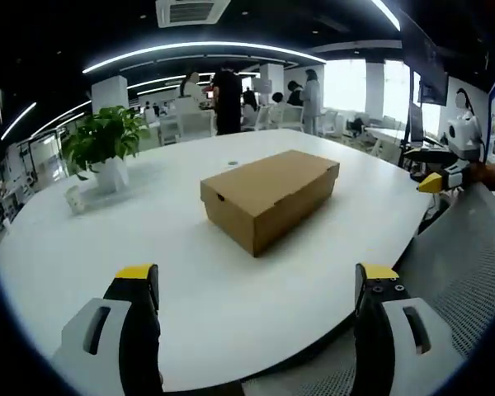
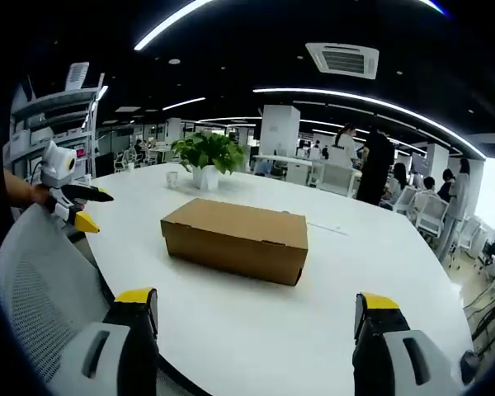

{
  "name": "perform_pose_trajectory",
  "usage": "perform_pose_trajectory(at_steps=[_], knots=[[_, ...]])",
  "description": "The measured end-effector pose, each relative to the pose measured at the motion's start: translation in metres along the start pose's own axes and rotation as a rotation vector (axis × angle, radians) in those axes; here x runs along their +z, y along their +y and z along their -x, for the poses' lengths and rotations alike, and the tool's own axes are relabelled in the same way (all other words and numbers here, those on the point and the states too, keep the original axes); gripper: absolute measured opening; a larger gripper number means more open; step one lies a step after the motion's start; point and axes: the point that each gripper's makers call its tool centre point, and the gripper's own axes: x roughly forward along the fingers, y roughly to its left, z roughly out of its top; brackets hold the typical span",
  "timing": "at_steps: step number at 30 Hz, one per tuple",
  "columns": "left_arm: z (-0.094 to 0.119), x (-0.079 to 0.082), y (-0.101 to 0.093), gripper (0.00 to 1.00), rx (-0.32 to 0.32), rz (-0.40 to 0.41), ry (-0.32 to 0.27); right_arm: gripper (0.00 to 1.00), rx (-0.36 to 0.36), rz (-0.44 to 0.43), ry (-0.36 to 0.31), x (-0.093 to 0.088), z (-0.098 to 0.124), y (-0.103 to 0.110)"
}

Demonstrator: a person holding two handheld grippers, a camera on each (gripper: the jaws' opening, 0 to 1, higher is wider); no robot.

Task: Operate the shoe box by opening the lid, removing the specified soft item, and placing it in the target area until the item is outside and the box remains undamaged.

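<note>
Yellow-tipped jaws of the left gripper (image 1: 256,285) stand wide apart over the near edge of the round white table (image 1: 190,272), holding nothing. Beyond them the closed brown cardboard shoe box (image 1: 268,196) rests mid-table — lid still on. Jaws of the right gripper (image 2: 256,309) are likewise spread and empty, short of the box. A potted green plant (image 2: 205,157) stands farther back; a grey mesh chair (image 2: 37,289) sits beside the table.

Shoe box (image 1: 268,196) lid's shut, so I can't see what's inside. People (image 1: 227,99) at the back too small/blurry to make out.
</note>
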Motion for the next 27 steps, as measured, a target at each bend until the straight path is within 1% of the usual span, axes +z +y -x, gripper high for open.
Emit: perform_pose_trajectory(at_steps=[7, 13, 27], knots=[[-0.0001, 0.0011, -0.0006, 0.98, -0.004, 0.003, -0.004, 0.99, -0.003, -0.005, -0.001, -0.0002, 0.0001, -0.0006], [0.0001, 0.0006, 0.0001, 0.98, -0.001, 0.003, -0.002, 0.99, 0.008, -0.018, 0.005, -0.0024, -0.0007, 0.0008], [0.0003, 0.0003, -0.0018, 0.99, -0.011, 0.010, -0.006, 0.99, -0.006, -0.017, 0.000, -0.0013, 0.0002, -0.0014]])
